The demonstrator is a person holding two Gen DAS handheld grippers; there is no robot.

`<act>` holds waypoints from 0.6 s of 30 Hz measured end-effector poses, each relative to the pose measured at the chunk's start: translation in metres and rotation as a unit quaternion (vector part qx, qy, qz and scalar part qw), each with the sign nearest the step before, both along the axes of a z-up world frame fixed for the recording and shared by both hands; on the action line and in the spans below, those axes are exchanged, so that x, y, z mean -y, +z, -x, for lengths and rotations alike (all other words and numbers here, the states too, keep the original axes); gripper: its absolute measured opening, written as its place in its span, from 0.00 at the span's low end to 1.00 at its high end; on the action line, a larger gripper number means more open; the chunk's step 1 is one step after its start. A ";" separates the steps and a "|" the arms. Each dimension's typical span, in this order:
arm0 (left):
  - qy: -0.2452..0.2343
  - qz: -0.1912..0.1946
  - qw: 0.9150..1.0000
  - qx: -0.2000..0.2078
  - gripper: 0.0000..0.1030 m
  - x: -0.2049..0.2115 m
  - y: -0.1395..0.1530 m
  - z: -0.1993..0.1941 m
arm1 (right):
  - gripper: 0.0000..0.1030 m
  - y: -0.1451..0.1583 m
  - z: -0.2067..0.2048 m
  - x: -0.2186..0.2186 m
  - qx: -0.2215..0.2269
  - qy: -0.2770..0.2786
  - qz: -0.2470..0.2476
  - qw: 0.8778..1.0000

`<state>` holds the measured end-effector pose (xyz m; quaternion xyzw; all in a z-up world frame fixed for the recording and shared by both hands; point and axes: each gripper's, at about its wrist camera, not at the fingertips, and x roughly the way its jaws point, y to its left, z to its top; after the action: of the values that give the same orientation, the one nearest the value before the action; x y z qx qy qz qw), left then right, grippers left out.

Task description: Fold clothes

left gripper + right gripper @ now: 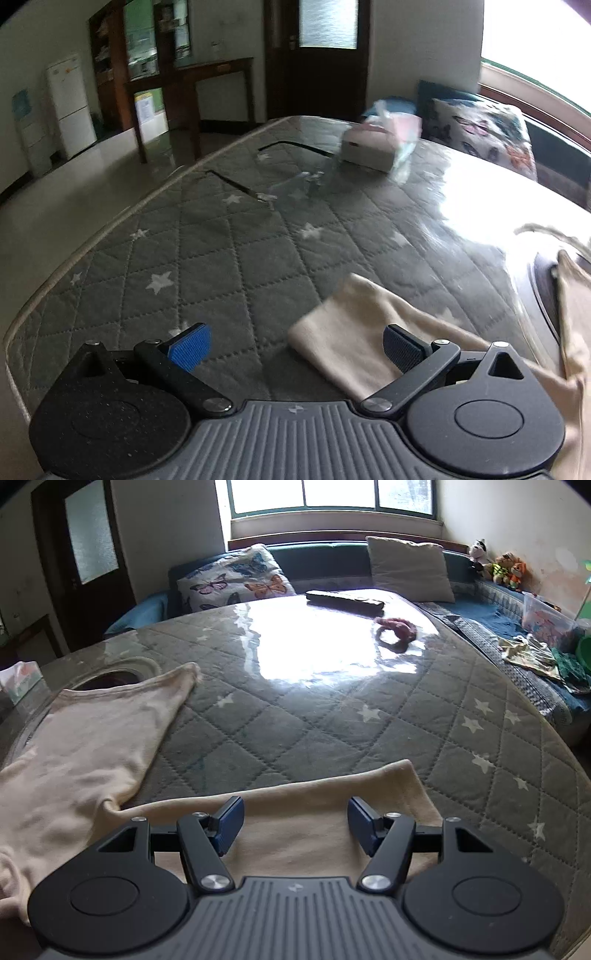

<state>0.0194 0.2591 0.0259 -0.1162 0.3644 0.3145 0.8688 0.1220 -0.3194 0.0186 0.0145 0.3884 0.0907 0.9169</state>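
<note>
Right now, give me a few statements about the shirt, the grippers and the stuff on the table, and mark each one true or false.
1. The right gripper is clamped on the cream shirt. False: its jaws stand apart above a sleeve, pinching nothing.
2. The left gripper is open, with a sleeve end by its right finger. True.
3. A tissue box sits at the table's far side in the left wrist view. True.
4. The pink scrunchie lies on the shirt. False: it lies apart, on the shiny table cover near the dark remote.
5. The butterfly pillow is on the table. False: it rests on the sofa behind.
</note>
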 end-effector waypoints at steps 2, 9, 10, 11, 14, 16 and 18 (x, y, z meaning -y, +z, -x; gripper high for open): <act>-0.015 -0.015 1.000 -0.012 0.99 0.006 -0.003 -0.002 | 0.62 0.003 0.004 -0.004 0.003 0.013 -0.005 1.000; -0.050 -0.037 0.998 -0.018 0.98 0.028 0.005 0.000 | 0.62 0.012 0.022 -0.034 0.009 0.093 0.014 0.996; -0.061 -0.041 0.997 -0.015 0.98 0.035 0.008 0.001 | 0.62 0.013 0.025 -0.038 0.010 0.104 0.013 0.994; -0.077 -0.045 0.996 -0.012 0.98 0.043 0.012 0.002 | 0.62 0.015 0.028 -0.044 0.011 0.116 0.013 0.993; -0.132 -0.057 0.990 -0.006 0.98 0.073 0.018 0.004 | 0.62 0.020 0.037 -0.064 0.020 0.160 0.019 0.987; -0.171 -0.061 0.983 -0.001 0.98 0.095 0.020 0.003 | 0.62 0.022 0.042 -0.079 0.026 0.192 0.024 0.981; -0.210 -0.063 0.976 0.002 0.98 0.116 0.020 0.002 | 0.62 0.022 0.048 -0.096 0.032 0.222 0.034 0.974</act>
<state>0.0174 0.1433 0.0460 0.0171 0.3582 0.1472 0.9218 0.0735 -0.2234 0.0407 -0.1060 0.3551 0.2797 0.8857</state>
